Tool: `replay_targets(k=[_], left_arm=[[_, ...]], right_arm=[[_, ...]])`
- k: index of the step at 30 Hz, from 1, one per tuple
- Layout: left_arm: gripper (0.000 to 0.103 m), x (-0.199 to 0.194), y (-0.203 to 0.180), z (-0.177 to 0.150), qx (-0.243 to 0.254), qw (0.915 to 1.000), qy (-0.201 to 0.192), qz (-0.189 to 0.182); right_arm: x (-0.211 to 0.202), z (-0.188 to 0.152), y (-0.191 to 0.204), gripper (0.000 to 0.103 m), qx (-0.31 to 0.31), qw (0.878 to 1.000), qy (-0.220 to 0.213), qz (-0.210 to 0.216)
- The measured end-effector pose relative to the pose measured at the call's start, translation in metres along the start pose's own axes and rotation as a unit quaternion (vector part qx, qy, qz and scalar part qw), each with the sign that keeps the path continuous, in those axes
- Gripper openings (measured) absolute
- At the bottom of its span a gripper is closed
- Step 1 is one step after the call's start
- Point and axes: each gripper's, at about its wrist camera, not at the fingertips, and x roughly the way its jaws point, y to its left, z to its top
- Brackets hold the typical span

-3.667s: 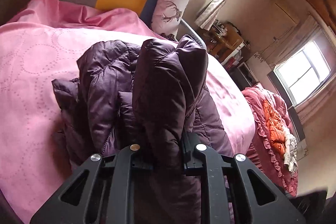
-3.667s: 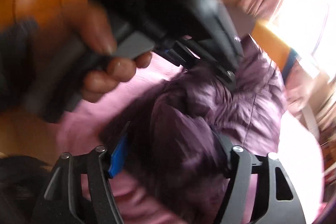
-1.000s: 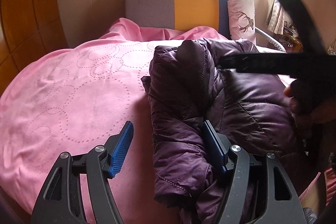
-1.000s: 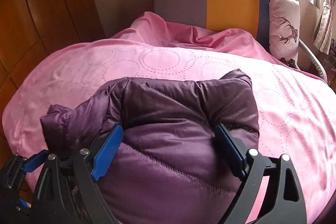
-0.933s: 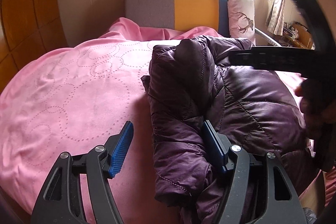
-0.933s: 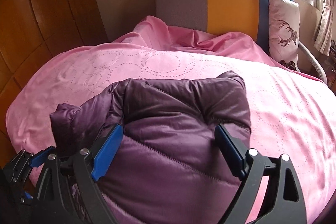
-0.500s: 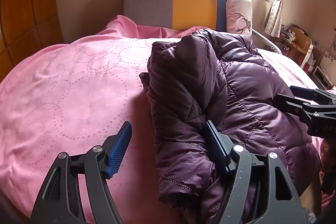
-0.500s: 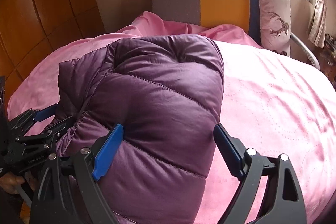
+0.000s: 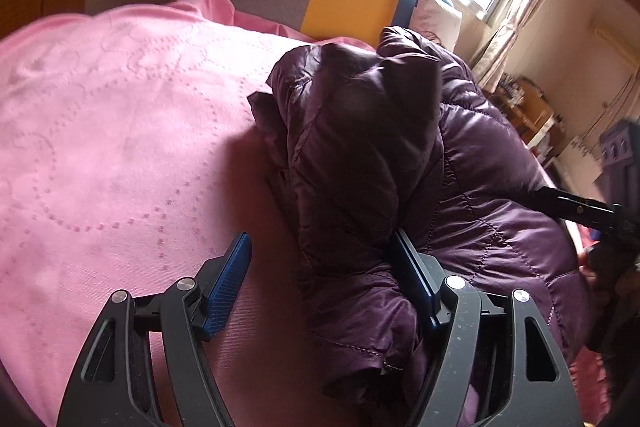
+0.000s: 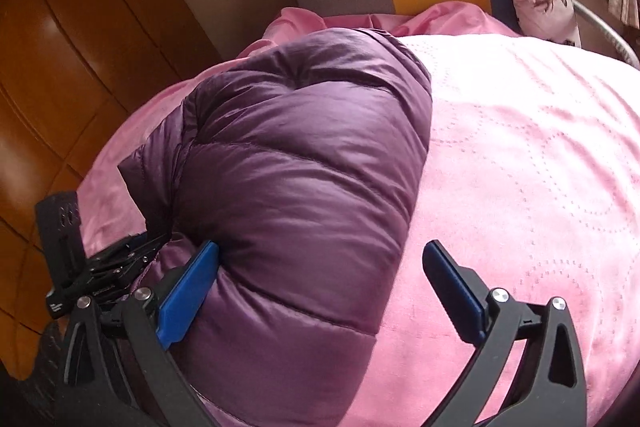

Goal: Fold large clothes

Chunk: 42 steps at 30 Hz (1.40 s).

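Folded purple jacket (image 10: 296,187) on pink bedspread (image 10: 520,155) (right gripper (image 10: 320,287) jaws spread).

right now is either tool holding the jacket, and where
Neither. Both the left tool and right tool are open, each with the folded jacket bulging between its fingers but not pinched.

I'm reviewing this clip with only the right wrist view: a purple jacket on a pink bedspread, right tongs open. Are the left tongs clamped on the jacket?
Observer: No. The left wrist view shows the left tongs open. One pad lies against the purple jacket and the other is over the bare pink bedspread.
Reviewer: Is the jacket as smooth on that side as on mine?
Observer: No. A dark bunched fold is heaped along that edge.
Reviewer: Is there anything beyond the bed?
Observer: A cluttered wooden desk stands by the far wall.
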Motion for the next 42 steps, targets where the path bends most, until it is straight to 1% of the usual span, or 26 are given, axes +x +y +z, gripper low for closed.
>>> replay_targets(k=[1, 3, 7, 8, 9, 10, 11, 12, 13, 15, 17, 20, 24, 26, 27, 29, 31, 32, 33, 34, 35, 36, 37, 39, 41, 42], left_arm=[[0.07, 0.002, 0.006, 0.0, -0.018, 0.9996, 0.004, -0.023], [0.07, 0.006, 0.012, -0.001, -0.037, 0.9982, 0.007, -0.045], [0.07, 0.008, 0.019, -0.002, -0.059, 0.9952, 0.012, -0.078], [0.07, 0.009, 0.02, -0.002, -0.066, 0.9939, 0.014, -0.087], [0.066, 0.01, 0.021, -0.002, -0.072, 0.992, 0.016, -0.102], [0.061, 0.01, 0.022, -0.002, -0.079, 0.9889, 0.017, -0.124], [0.054, 0.011, 0.021, -0.002, -0.088, 0.9844, 0.019, -0.151], [0.054, 0.011, 0.018, -0.002, -0.094, 0.9807, 0.018, -0.17], [0.054, 0.011, 0.012, -0.001, -0.088, 0.981, 0.015, -0.172], [0.054, 0.016, -0.006, 0.006, -0.074, 0.9802, 0.024, -0.182], [0.054, 0.022, -0.025, 0.016, -0.054, 0.9797, 0.032, -0.19], [0.051, 0.042, -0.075, 0.033, -0.011, 0.9748, 0.047, -0.218], [0.051, 0.093, -0.153, 0.055, 0.041, 0.9652, 0.082, -0.245], [0.051, 0.118, -0.19, 0.059, 0.07, 0.9628, 0.102, -0.24], [0.051, 0.136, -0.215, 0.06, 0.092, 0.9626, 0.116, -0.227], [0.051, 0.16, -0.237, 0.061, 0.117, 0.9635, 0.136, -0.199], [0.055, 0.182, -0.249, 0.057, 0.102, 0.9657, 0.159, -0.179], [0.06, 0.184, -0.25, 0.054, 0.098, 0.9676, 0.157, -0.171], [0.063, 0.182, -0.251, 0.053, 0.101, 0.9692, 0.153, -0.165], [0.063, 0.176, -0.252, 0.051, 0.111, 0.9709, 0.142, -0.158], [0.064, 0.17, -0.25, 0.051, 0.123, 0.9722, 0.13, -0.15], [0.069, 0.159, -0.248, 0.053, 0.14, 0.9758, 0.107, -0.129], [0.069, 0.152, -0.247, 0.056, 0.15, 0.978, 0.09, -0.114], [0.069, 0.135, -0.246, 0.059, 0.155, 0.9809, 0.056, -0.103], [0.069, 0.122, -0.246, 0.065, 0.153, 0.9827, 0.021, -0.101], [0.069, 0.12, -0.246, 0.066, 0.153, 0.9829, 0.016, -0.101]], right_arm=[[0.002, 0.0, -0.006, 0.101, 0.01, 1.0, 0.006, 0.022], [0.01, 0.001, -0.017, 0.101, 0.03, 0.997, 0.016, 0.064], [0.038, 0.003, -0.029, 0.101, 0.068, 0.986, 0.042, 0.148], [0.042, 0.004, -0.03, 0.1, 0.075, 0.983, 0.045, 0.16], [0.041, 0.004, -0.03, 0.092, 0.073, 0.983, 0.04, 0.164], [0.034, 0.004, -0.027, 0.08, 0.063, 0.984, 0.031, 0.162], [0.025, 0.004, -0.025, 0.073, 0.053, 0.986, 0.02, 0.159], [0.015, 0.004, -0.022, 0.064, 0.043, 0.987, 0.012, 0.157], [0.004, 0.004, -0.019, 0.06, 0.03, 0.988, 0.001, 0.15], [-0.021, 0.004, -0.021, 0.057, 0.011, 0.991, -0.026, 0.134], [-0.049, 0.003, -0.033, 0.056, 0.01, 0.991, -0.052, 0.121], [-0.094, 0.0, -0.067, 0.056, 0.027, 0.991, -0.088, 0.096], [-0.145, -0.012, -0.127, 0.056, 0.067, 0.989, -0.124, 0.037], [-0.157, -0.019, -0.154, 0.056, 0.089, 0.988, -0.128, 0.007], [-0.16, -0.024, -0.169, 0.056, 0.1, 0.987, -0.121, -0.013], [-0.157, -0.035, -0.195, 0.058, 0.132, 0.986, -0.101, -0.027], [-0.155, -0.045, -0.212, 0.067, 0.157, 0.983, -0.088, -0.025], [-0.158, -0.048, -0.215, 0.07, 0.16, 0.983, -0.087, -0.027], [-0.162, -0.048, -0.214, 0.075, 0.16, 0.983, -0.085, -0.025], [-0.166, -0.047, -0.212, 0.082, 0.16, 0.983, -0.084, -0.03], [-0.174, -0.042, -0.212, 0.084, 0.156, 0.983, -0.083, -0.041], [-0.183, -0.04, -0.209, 0.085, 0.15, 0.983, -0.087, -0.059], [-0.191, -0.038, -0.204, 0.085, 0.146, 0.981, -0.094, -0.084], [-0.206, -0.032, -0.185, 0.087, 0.132, 0.973, -0.127, -0.14], [-0.215, -0.017, -0.164, 0.087, 0.118, 0.967, -0.161, -0.161], [-0.218, -0.009, -0.155, 0.087, 0.113, 0.964, -0.171, -0.172]])
